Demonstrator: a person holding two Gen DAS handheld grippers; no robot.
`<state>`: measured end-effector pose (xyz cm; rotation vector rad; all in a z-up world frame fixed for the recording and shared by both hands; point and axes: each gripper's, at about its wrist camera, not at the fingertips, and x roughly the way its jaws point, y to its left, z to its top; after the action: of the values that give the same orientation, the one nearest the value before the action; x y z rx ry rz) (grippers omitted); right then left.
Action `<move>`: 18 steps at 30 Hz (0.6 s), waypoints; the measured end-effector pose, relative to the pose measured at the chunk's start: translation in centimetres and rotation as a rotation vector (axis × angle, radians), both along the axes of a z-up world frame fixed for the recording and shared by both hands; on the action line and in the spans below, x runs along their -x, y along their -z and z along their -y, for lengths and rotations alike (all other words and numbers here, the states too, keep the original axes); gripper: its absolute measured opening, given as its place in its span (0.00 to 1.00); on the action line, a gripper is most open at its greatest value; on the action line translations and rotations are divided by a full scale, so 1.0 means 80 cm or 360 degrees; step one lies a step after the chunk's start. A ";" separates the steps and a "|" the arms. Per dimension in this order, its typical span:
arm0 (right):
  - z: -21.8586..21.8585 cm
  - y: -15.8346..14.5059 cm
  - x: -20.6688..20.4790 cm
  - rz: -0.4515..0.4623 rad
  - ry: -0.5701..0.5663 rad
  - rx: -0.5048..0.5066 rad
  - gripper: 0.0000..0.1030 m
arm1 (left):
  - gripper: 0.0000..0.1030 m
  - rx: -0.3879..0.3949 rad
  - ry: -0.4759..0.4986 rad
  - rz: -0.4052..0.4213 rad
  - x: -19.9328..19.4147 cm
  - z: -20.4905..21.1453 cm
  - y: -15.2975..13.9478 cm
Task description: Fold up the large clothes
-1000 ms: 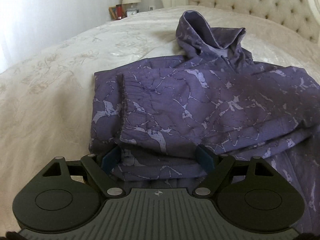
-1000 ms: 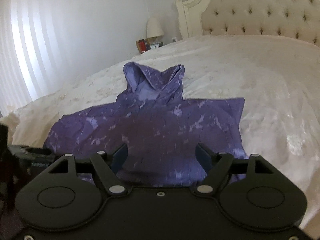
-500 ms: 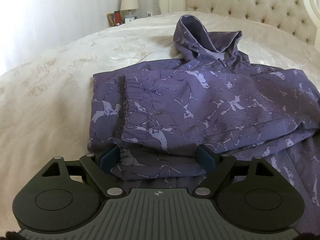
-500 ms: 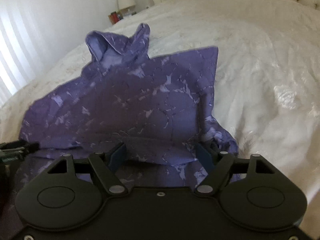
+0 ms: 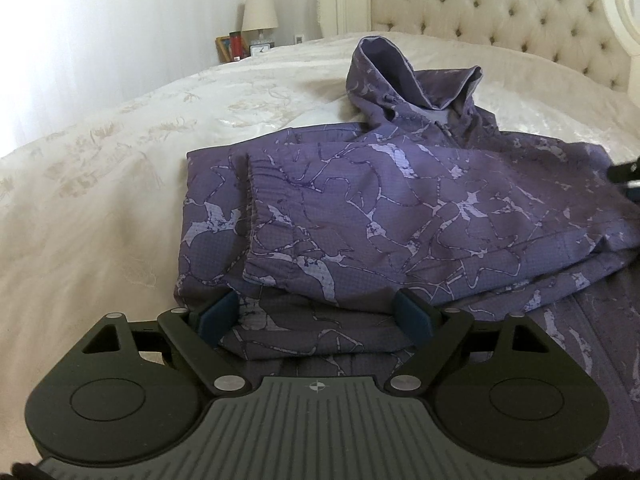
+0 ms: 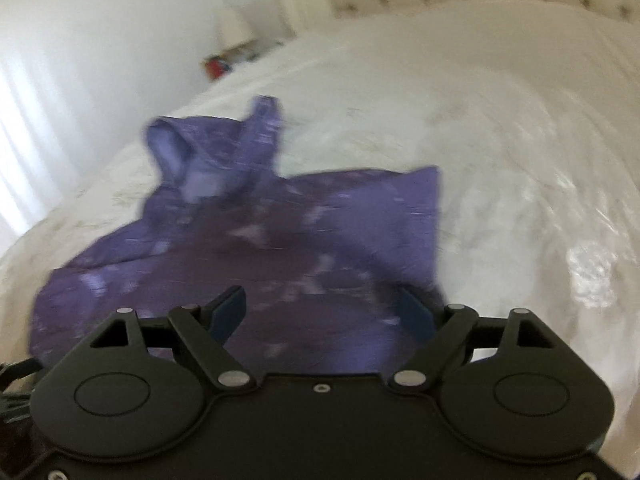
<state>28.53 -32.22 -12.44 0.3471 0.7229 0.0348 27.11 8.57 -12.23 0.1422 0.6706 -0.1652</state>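
Surface: a bed [image 5: 100,208] covered by a cream spread with a faint floral pattern is seen in both views.
Room: a tufted cream headboard [image 5: 500,20] is seen at the far end; a lamp [image 5: 260,12], a small clock and red items are seen on a nightstand beside a white wall.
Garment: one purple hoodie [image 5: 400,208] with a pale marbled print is laid on the bed, hood [image 5: 408,76] toward the headboard, one sleeve [image 5: 320,216] folded across the chest.
Right view: heavily blurred; the hoodie [image 6: 280,240] is shown flat, hood raised.
Left gripper [image 5: 316,316]: fingers are held spread over the hoodie's lower hem; nothing is pinched.
Right gripper [image 6: 320,312]: fingers are held spread over the hoodie; nothing is gripped.
Count: one hoodie, one bed, one lamp, two grippers.
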 end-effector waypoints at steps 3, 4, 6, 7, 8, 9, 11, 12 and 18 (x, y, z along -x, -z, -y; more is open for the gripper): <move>0.014 0.013 -0.003 -0.0093 0.0080 -0.0002 0.82 | 0.84 -0.0004 0.0002 -0.0005 -0.001 0.001 -0.001; 0.017 0.014 -0.002 -0.0098 0.0082 -0.0015 0.82 | 0.84 -0.0004 0.0003 -0.0007 -0.001 0.001 -0.001; 0.022 0.011 0.001 -0.0114 0.0079 -0.0012 0.82 | 0.84 -0.0009 0.0006 -0.0020 -0.003 0.002 -0.004; 0.023 0.007 0.004 -0.0113 0.0073 -0.0014 0.82 | 0.84 -0.0014 0.0008 -0.0029 -0.004 0.003 -0.006; 0.022 0.001 0.008 -0.0098 0.0064 -0.0020 0.82 | 0.83 -0.0021 0.0015 -0.0040 -0.005 0.004 -0.009; 0.023 -0.005 0.008 -0.0076 0.0050 -0.0026 0.82 | 0.83 -0.0025 0.0026 -0.0050 -0.006 0.004 -0.012; 0.019 -0.020 0.010 -0.0024 0.0006 -0.0022 0.82 | 0.82 -0.0005 0.0065 -0.0078 -0.007 0.007 -0.022; 0.014 -0.029 0.011 0.0007 -0.0026 -0.0009 0.82 | 0.82 0.0027 0.0095 -0.0089 -0.007 0.009 -0.030; -0.021 -0.070 -0.018 0.0116 -0.0219 0.0054 0.82 | 0.82 0.0132 0.0183 0.0012 -0.026 0.031 -0.086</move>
<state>29.98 -30.54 -6.84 0.2620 0.6737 0.1642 29.16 6.08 -5.37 0.1019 0.6476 -0.3023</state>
